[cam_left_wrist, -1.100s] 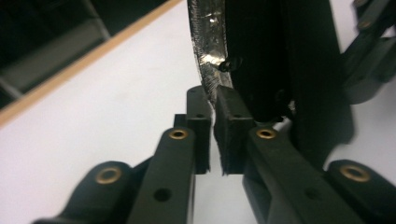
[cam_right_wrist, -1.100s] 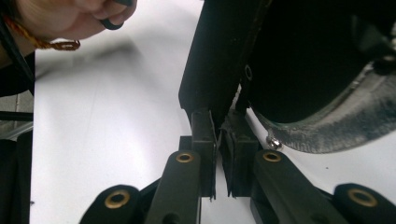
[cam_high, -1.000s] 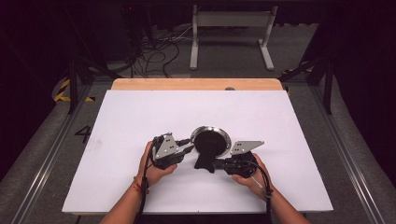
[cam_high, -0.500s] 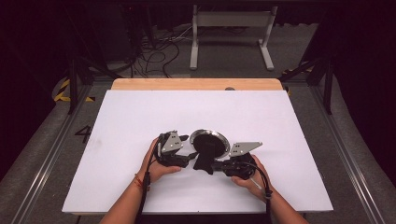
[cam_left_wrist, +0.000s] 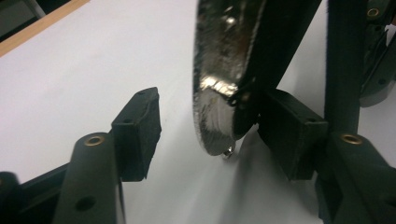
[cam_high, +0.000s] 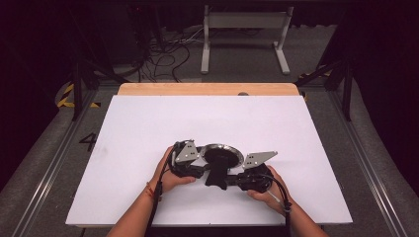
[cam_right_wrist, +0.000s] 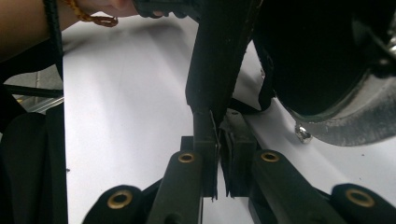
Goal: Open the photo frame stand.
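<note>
Right gripper (cam_high: pixel 228 178) clamps the pan's handle (cam_high: pixel 217 174); left gripper (cam_high: pixel 200 165), jaws just narrowing, apparently loosely straddles the pan (cam_high: pixel 221 155) rim, with bare table (cam_high: pixel 148 128) beyond.

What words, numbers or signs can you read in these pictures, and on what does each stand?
"4": a dark numeral on the grey floor left of the table.
No other readable text: the pan and both tools carry no legible marks.

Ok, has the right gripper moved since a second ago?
No. The right gripper sits as far from the table's front edge as before, shut on the black handle.
</note>
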{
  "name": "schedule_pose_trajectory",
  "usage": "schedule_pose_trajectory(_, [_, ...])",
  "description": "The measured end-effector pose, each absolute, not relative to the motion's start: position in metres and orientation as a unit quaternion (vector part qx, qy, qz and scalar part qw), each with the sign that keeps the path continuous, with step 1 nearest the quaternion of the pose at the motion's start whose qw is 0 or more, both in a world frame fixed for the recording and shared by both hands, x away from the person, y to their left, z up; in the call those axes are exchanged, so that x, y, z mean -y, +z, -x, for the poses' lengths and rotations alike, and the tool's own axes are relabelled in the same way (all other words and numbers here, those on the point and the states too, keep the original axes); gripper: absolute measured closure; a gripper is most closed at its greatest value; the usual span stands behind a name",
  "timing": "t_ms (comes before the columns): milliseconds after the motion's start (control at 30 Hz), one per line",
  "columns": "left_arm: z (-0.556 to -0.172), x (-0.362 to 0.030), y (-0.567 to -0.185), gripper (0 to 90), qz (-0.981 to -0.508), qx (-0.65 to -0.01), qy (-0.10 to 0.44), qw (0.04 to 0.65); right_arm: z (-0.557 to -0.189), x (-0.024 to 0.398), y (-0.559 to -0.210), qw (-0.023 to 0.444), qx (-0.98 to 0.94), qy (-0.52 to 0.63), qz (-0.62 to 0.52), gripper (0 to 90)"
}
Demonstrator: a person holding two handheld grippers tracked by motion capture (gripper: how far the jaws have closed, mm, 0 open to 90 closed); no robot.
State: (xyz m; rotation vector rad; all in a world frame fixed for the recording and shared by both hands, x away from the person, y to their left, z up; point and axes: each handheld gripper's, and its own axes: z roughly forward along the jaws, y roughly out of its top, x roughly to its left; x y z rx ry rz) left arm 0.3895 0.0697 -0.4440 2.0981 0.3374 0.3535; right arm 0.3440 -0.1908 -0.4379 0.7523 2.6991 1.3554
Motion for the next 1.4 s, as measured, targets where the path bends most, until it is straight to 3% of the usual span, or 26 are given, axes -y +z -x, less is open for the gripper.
schedule_pose_trajectory(67, [-0.388,-0.069,-0.444,53.2,-0.86,-0.125,0.14,0.474,-0.343,0.192,-0.437,0.013,-0.866,0.436,-0.243,85.5])
schedule_pose_trajectory(133, [-0.386,-0.067,-0.443,59.1,-0.861,-0.124,0.146,0.472,-0.343,0.194,-0.436,0.011,-0.863,0.441,-0.246,85.1])
schedule_pose_trajectory(333, [-0.38,-0.065,-0.442,65.4,-0.864,-0.123,0.17,0.457,-0.342,0.202,-0.433,0.018,-0.859,0.443,-0.255,84.4])
schedule_pose_trajectory(467, [-0.384,-0.07,-0.444,74.0,-0.862,-0.136,0.192,0.448,-0.344,0.207,-0.434,0.026,-0.862,0.434,-0.262,83.7])
schedule_pose_trajectory(967, [-0.387,-0.076,-0.441,68.9,-0.853,-0.152,0.206,0.455,-0.343,0.201,-0.439,0.03,-0.861,0.432,-0.265,88.6])
schedule_pose_trajectory(1033, [-0.387,-0.078,-0.44,67.1,-0.85,-0.154,0.202,0.461,-0.342,0.201,-0.438,0.035,-0.859,0.436,-0.267,81.8])
schedule_pose_trajectory(1100, [-0.387,-0.079,-0.44,66.2,-0.849,-0.154,0.202,0.462,-0.342,0.202,-0.438,0.038,-0.856,0.439,-0.271,80.5])
schedule_pose_trajectory(1133, [-0.387,-0.08,-0.439,65.1,-0.847,-0.156,0.199,0.467,-0.342,0.203,-0.437,0.055,-0.852,0.438,-0.28,71.6])
schedule_pose_trajectory(1267, [-0.382,-0.084,-0.433,62.6,-0.845,-0.153,0.199,0.472,-0.34,0.205,-0.436,0.074,-0.846,0.444,-0.286,65.9])
schedule_pose_trajectory(1400, [-0.376,-0.094,-0.427,60.5,-0.849,-0.147,0.195,0.469,-0.335,0.211,-0.429,0.11,-0.845,0.44,-0.283,65.8])
